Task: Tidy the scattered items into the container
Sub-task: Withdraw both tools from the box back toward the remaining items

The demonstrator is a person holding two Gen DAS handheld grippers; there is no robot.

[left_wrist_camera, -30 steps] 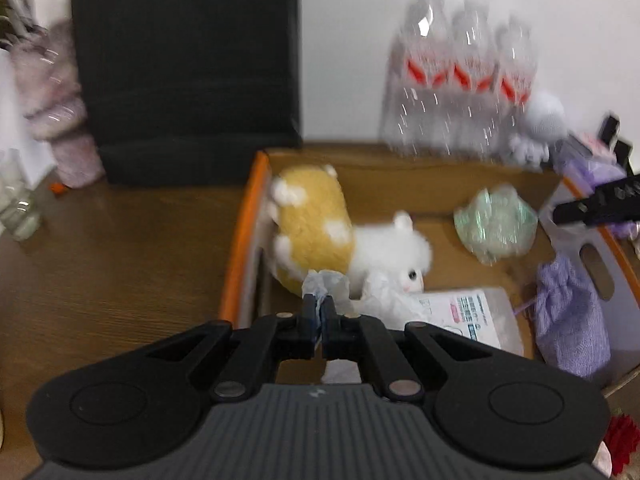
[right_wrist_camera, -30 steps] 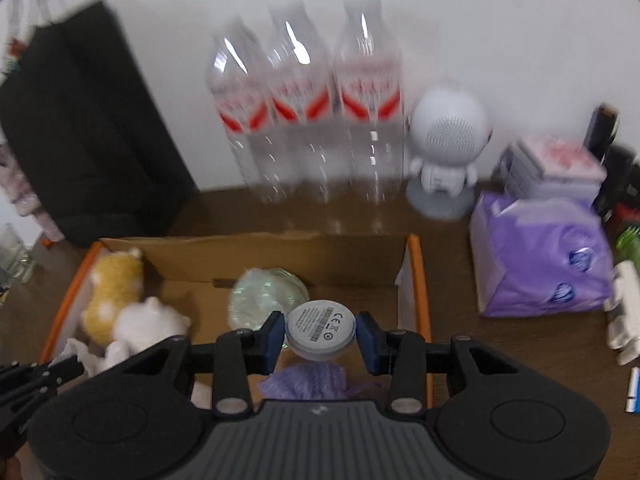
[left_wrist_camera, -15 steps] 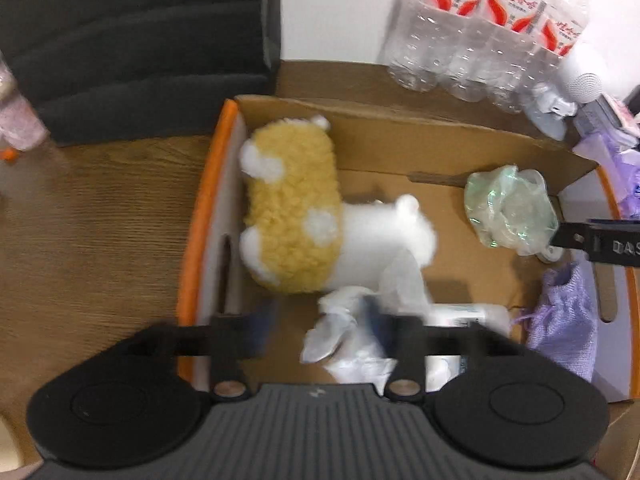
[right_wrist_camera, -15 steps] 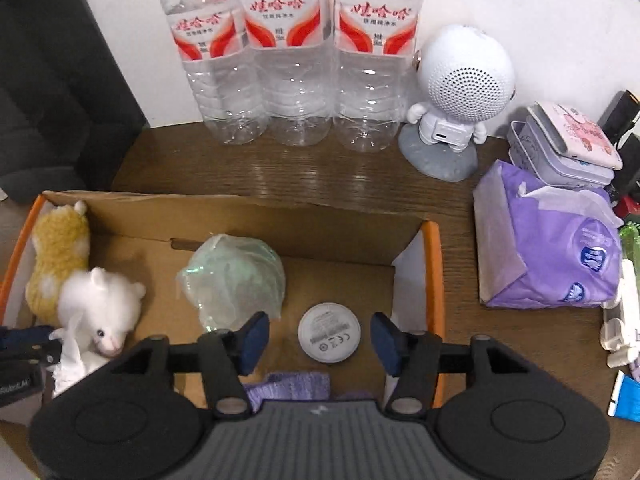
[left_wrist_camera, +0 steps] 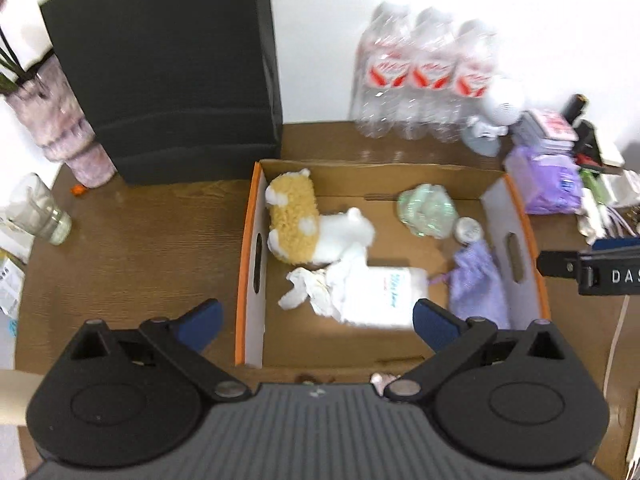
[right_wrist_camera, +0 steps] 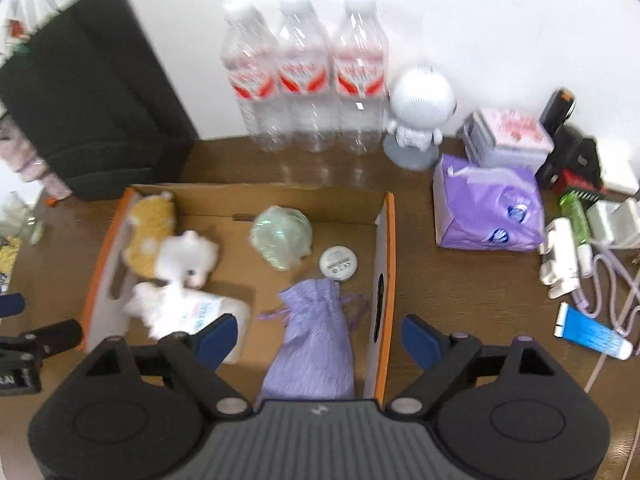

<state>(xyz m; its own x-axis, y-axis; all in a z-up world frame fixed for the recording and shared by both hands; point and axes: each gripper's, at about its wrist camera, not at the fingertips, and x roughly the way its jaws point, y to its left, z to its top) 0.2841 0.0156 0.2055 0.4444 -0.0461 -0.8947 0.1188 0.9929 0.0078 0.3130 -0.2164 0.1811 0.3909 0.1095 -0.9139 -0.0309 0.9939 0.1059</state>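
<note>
The cardboard box with orange edges (left_wrist_camera: 245,264) (right_wrist_camera: 386,264) stands on the wooden table. In it lie a yellow-and-white plush toy (left_wrist_camera: 304,224) (right_wrist_camera: 168,240), a crumpled white tissue (left_wrist_camera: 308,292), a white wipes pack (left_wrist_camera: 380,296) (right_wrist_camera: 192,312), a green plastic ball (left_wrist_camera: 428,210) (right_wrist_camera: 282,236), a round white disc (left_wrist_camera: 469,230) (right_wrist_camera: 338,264) and a purple drawstring pouch (left_wrist_camera: 478,284) (right_wrist_camera: 316,340). My left gripper (left_wrist_camera: 316,320) is open and empty above the box's near edge. My right gripper (right_wrist_camera: 318,334) is open and empty above the pouch.
Three water bottles (right_wrist_camera: 304,80), a white robot speaker (right_wrist_camera: 420,108) and a black bag (left_wrist_camera: 168,64) stand behind the box. A purple tissue pack (right_wrist_camera: 488,208), tins, chargers, cables and a blue tube (right_wrist_camera: 592,336) lie to the right. A glass jar (left_wrist_camera: 40,212) and vase (left_wrist_camera: 68,128) stand left.
My left gripper let go of the white tissue into the box and my right gripper let go of the round disc. Both opened wide and pulled back up from the box.
</note>
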